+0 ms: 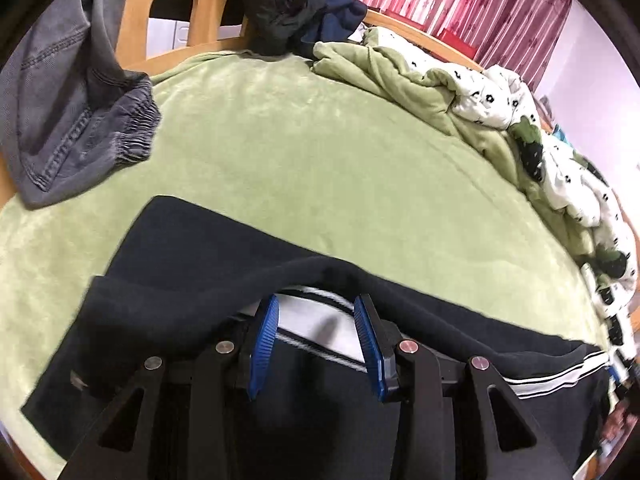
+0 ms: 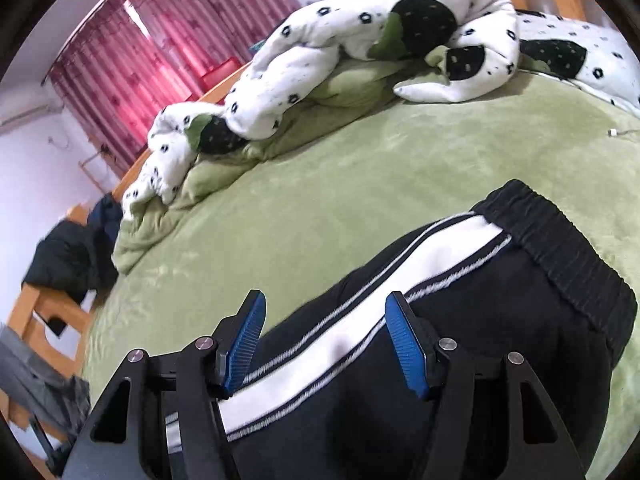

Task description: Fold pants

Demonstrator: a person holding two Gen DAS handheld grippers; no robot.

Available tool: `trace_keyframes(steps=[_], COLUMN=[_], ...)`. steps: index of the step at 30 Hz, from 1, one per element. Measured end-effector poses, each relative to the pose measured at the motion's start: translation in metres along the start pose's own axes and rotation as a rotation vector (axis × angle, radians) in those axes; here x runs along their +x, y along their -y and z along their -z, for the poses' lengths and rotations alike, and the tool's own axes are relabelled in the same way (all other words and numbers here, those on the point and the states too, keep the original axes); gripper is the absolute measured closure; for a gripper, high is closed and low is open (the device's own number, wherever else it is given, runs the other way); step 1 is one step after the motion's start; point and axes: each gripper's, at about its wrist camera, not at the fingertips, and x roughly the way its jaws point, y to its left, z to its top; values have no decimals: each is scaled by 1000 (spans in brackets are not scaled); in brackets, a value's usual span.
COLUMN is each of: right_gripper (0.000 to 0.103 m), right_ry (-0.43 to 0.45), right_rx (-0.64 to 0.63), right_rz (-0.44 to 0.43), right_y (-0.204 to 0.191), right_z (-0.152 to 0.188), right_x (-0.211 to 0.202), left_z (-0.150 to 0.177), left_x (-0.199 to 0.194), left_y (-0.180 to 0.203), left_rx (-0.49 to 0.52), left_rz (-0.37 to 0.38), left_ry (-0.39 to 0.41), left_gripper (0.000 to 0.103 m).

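Left tongs (image 1: 316,334): angled downward, black linkage arms spread below, blue ribbed pads (image 1: 263,346) facing each other across a moderate gap. Nothing visibly pinched between the pads; gap clear along its whole length, pads not pressing on anything. Jaws partly apart.

Right tongs (image 2: 326,342): angled downward, somewhat shallower than the left, blue ribbed pads (image 2: 406,350) set wider apart than the left pair. Pads not pressing on anything, nothing held. Jaws apart.

No hand, sleeve or wrist visible in either view.

Pants (image 2: 460,320) on bed (image 2: 320,184), quilt (image 2: 360,40) behind
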Motion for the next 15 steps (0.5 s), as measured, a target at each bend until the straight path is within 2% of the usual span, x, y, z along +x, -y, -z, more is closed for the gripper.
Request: trace_keyframes(steps=[4, 8, 9, 10, 11, 15], right_gripper=[41, 41, 41, 41, 41, 41], right_ry=[-26, -73, -81, -86, -92, -126], right_rx=[-75, -158, -178, -192, -208, -232], right_rz=[42, 82, 90, 96, 105, 106], right_y=[-11, -24, -27, -30, -33, -45], right_z=[18, 39, 44, 48, 52, 69], right_x=[-7, -13, -14, -14, -15, -15], left_z=[6, 17, 21, 24, 26, 32], left_x=[-7, -29, -37, -42, -45, -53], left_y=[-6, -35, -45, -55, -60, -86], left_rx=[-1, -4, -5, -6, -7, -9], left_rz=[-1, -64, -83, -104, -115, -136], left_ry=[-13, 1, 11, 13, 13, 20], left_gripper=[66, 65, 63, 54, 52, 52])
